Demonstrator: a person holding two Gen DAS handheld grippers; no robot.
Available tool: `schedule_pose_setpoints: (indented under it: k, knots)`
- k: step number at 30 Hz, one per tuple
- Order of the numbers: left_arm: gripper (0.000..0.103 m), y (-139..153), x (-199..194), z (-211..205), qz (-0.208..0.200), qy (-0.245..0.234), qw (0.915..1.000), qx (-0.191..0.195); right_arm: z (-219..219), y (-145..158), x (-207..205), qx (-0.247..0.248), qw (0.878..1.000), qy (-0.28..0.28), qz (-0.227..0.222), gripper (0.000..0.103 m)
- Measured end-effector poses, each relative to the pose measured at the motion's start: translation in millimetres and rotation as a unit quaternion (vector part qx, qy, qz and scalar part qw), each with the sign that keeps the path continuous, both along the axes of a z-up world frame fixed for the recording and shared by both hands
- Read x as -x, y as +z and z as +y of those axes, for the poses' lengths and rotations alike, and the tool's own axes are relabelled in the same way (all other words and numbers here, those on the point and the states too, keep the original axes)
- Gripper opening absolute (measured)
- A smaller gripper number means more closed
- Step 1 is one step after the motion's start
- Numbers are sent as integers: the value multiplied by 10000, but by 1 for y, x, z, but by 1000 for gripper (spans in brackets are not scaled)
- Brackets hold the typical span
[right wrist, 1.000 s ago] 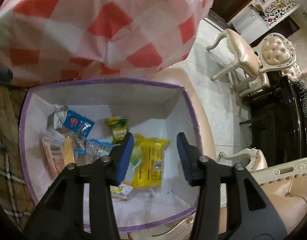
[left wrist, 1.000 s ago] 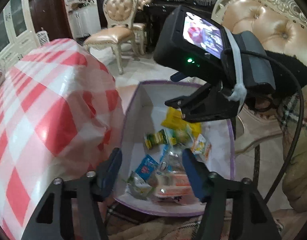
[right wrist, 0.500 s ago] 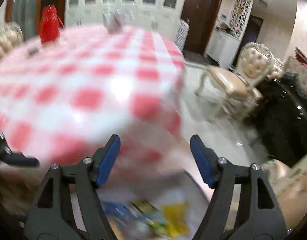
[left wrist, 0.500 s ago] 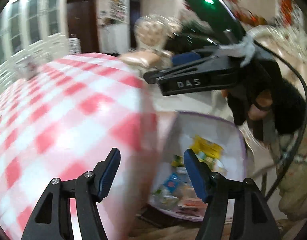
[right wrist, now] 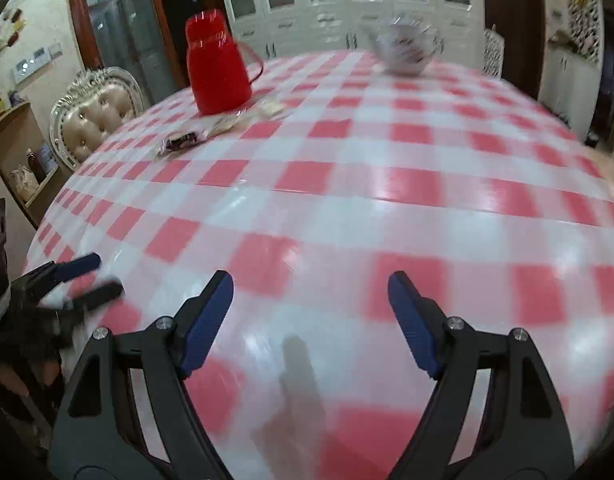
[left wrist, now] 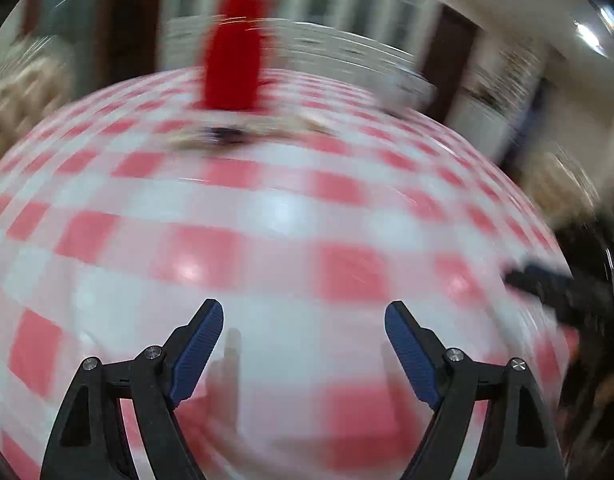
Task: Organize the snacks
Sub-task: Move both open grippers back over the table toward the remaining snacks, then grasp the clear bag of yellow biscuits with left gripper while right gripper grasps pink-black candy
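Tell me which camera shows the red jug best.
The right wrist view: the red jug stands sharp and whole on the checked tablecloth. The left wrist view shows it only as a red motion-blurred shape.

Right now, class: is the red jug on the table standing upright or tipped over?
Upright. In the right wrist view the red jug stands on its base on the checked tablecloth, lid uppermost, with small snack packets lying beside it.

- Left gripper [left wrist: 303, 322]: jaws have just been opening, now wide apart; nothing between the fingers [left wrist: 199, 340].
- Right gripper [right wrist: 310, 294]: jaws have just been opening, now wide apart, empty.
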State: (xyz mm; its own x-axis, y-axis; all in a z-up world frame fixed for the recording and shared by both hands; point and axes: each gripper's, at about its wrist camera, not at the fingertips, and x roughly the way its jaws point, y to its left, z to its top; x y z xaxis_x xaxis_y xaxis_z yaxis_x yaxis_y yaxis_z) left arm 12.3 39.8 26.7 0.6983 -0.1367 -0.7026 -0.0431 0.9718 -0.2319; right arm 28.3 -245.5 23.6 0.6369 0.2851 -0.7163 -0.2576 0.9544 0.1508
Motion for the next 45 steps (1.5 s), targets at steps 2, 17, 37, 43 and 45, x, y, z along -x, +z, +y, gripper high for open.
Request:
schedule_pose_setpoints:
  k: [2,17,37,43,45]
  knots:
    - [84,-1,-24,27,-29,406,9990,157,27,-5,-24,-72,9999,103,84,82]
    - [84,9,-92,171,-955,2679,9585,213,205,-17,-185,-1244,9875,-532,811,82]
    - [84,11,-95,163,-825,2215,9706,465,254,-24,-211,874,9955,9,372,81]
    - [84,1,-114,147,-449,1540,9861,436,242,-15,-170,1115,9920,583,73,41]
    - [84,1,-126,135,-374,1188,9919,238,225,-16,-141,992,9915,833,127,41]
